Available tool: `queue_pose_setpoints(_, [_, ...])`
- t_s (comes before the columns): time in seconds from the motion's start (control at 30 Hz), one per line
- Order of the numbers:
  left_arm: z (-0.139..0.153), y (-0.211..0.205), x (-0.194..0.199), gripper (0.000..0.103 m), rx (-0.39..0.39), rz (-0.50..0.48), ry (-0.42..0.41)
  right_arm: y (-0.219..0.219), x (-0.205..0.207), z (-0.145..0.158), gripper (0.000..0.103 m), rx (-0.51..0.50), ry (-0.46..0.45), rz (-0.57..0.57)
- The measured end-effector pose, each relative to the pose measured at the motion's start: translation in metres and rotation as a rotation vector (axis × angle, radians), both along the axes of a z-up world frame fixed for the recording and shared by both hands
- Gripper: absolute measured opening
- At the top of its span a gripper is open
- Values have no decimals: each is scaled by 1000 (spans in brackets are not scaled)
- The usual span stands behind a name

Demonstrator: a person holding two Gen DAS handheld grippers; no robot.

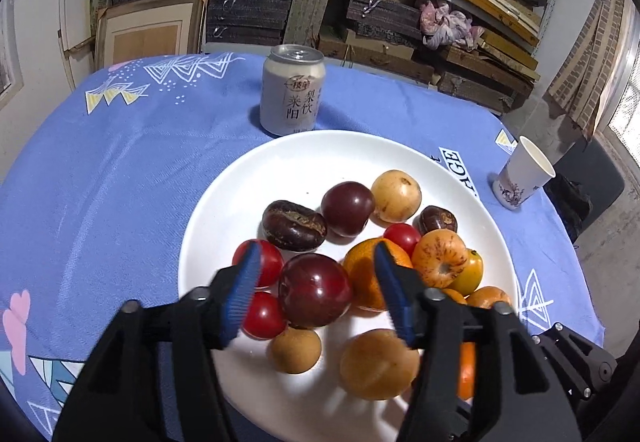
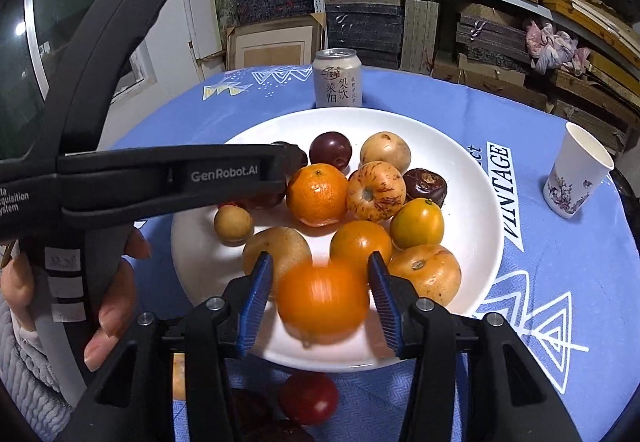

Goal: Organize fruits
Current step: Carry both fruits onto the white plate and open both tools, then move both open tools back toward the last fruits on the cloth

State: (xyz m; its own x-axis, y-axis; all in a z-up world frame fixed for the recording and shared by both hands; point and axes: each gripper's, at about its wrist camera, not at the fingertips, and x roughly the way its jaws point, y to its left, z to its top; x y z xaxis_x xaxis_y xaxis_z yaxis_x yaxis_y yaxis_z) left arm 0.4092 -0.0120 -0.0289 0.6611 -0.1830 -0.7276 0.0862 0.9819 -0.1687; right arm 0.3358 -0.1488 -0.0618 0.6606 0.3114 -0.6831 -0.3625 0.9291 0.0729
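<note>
**Both claws letting fruit down onto the plate**

On the white plate [image 1: 208,210], just before the can [image 1: 293,95], the left claw [image 1: 316,282] stands wide around a dark red plum [image 1: 315,290]. The right claw [image 2: 320,288] stands apart around a blurred orange [image 2: 323,300]. Lift straight out, jaws wide, to avoid nudging neighbours.

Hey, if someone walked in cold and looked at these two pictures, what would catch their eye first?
Probably the white plate heaped with red, orange and yellow fruit in the middle of the blue patterned tablecloth. Next, the blue-padded grippers over it: the left gripper straddles a dark red plum, the right gripper a blurred orange fruit. Behind the plate stands a drink can, and a paper cup sits to the right.
</note>
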Motion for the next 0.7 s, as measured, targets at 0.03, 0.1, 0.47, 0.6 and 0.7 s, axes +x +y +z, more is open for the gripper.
queue_pose_setpoints(0.03, [2,-1,-1,69,4,0,-9,-1,-1,1,54,1,-5,-1])
queue_pose_setpoints(0.1, [6,-4,-5,69,21,-6,-23,-3,-3,3,55,2,-16,-4])
queue_pose_setpoints(0.47, [32,44,-104,83,49,147,-111,-4,-73,38,76,8,-166,-6])
queue_pose_setpoints(0.6, [17,64,-151,83,21,204,-89,-9,-111,38,91,9,-220,-32])
queue_pose_setpoints(0.7, [3,66,-181,83,48,224,-64,-24,-142,27,95,34,-231,-73])
